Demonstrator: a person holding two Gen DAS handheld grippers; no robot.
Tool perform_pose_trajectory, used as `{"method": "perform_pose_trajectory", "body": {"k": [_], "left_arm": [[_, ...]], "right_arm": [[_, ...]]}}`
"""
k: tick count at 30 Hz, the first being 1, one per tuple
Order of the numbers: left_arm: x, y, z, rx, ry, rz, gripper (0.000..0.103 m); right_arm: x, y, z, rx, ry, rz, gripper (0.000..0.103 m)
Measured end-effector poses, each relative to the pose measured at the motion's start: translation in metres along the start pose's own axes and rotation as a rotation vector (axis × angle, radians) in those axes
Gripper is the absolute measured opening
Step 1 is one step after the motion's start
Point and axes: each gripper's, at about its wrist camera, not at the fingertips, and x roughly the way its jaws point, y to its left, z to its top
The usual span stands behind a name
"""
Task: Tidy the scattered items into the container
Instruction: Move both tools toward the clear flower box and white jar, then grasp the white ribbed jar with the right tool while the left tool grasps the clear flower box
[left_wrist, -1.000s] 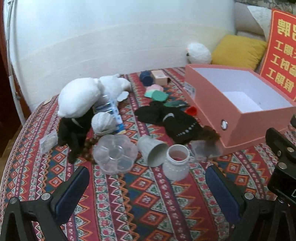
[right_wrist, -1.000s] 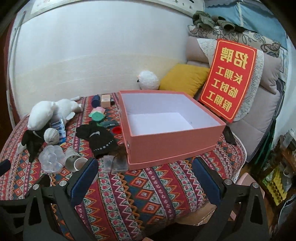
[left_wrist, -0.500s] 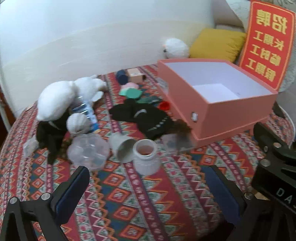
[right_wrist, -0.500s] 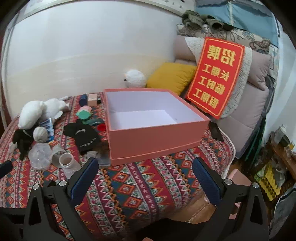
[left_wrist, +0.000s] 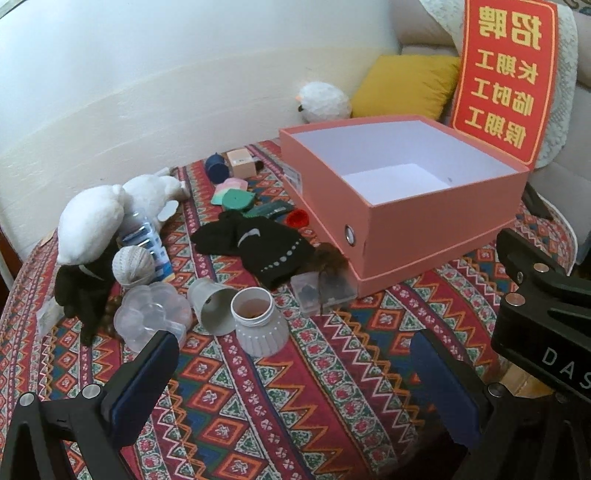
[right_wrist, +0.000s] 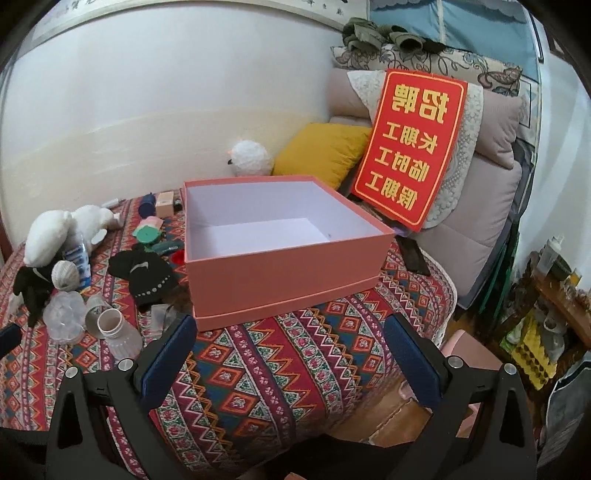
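An empty salmon-pink box (left_wrist: 436, 225) (right_wrist: 288, 269) stands on the patterned bedspread. Left of it lie scattered items: a white ribbed jar (left_wrist: 258, 325), a tipped paper cup (left_wrist: 212, 304), a clear flower-shaped tray (left_wrist: 151, 317), a black glove (left_wrist: 273, 251), a yarn ball (left_wrist: 133, 264), a white and black plush toy (left_wrist: 88, 225), a small clear case (left_wrist: 321, 291) and green and pink pads (left_wrist: 236, 195). My left gripper (left_wrist: 295, 373) is open above the bedspread, short of the jar. My right gripper (right_wrist: 291, 354) is open, near the box's front.
A red sign (right_wrist: 410, 147) leans on grey cushions behind the box, beside a yellow pillow (right_wrist: 321, 151) and a white fluffy toy (right_wrist: 249, 158). The bed edge drops to the floor at right, with a pink stool (right_wrist: 469, 350) and cluttered shelf (right_wrist: 546, 295).
Both grippers have pulled back and swung left, so the box and items sit further right and smaller in view. No item has moved; both grippers stay open.
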Motion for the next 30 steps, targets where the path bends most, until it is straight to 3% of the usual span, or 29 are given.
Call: {"method": "perform_pose_trajectory", "body": {"k": [7, 11, 13, 17, 20, 24, 26, 30], "left_arm": [[0.004, 0.01, -0.004, -0.025, 0.001, -0.018, 0.103], [0.015, 0.047, -0.015, -0.129, 0.005, -0.07, 0.103], [0.026, 0.071, -0.022, -0.182, 0.031, -0.061, 0.103], [0.057, 0.133, -0.039, -0.266, 0.076, 0.077, 0.103], [0.081, 0.172, -0.05, -0.307, 0.083, 0.134, 0.103], [0.113, 0.192, -0.055, -0.319, 0.117, 0.097, 0.103], [0.127, 0.19, -0.055, -0.304, 0.129, 0.065, 0.103], [0.147, 0.168, -0.044, -0.215, 0.124, 0.006, 0.103]], "right_arm": [[0.005, 0.006, 0.002, -0.002, 0.006, 0.022, 0.103], [0.02, 0.022, 0.003, -0.02, 0.009, 0.077, 0.103], [0.034, 0.036, 0.0, -0.045, 0.027, 0.158, 0.103], [0.067, 0.076, -0.013, -0.12, 0.158, 0.4, 0.1], [0.085, 0.106, -0.026, -0.18, 0.2, 0.497, 0.097], [0.103, 0.141, -0.04, -0.288, 0.182, 0.502, 0.089], [0.116, 0.156, -0.046, -0.359, 0.204, 0.492, 0.074], [0.143, 0.169, -0.049, -0.389, 0.268, 0.476, 0.072]]}}
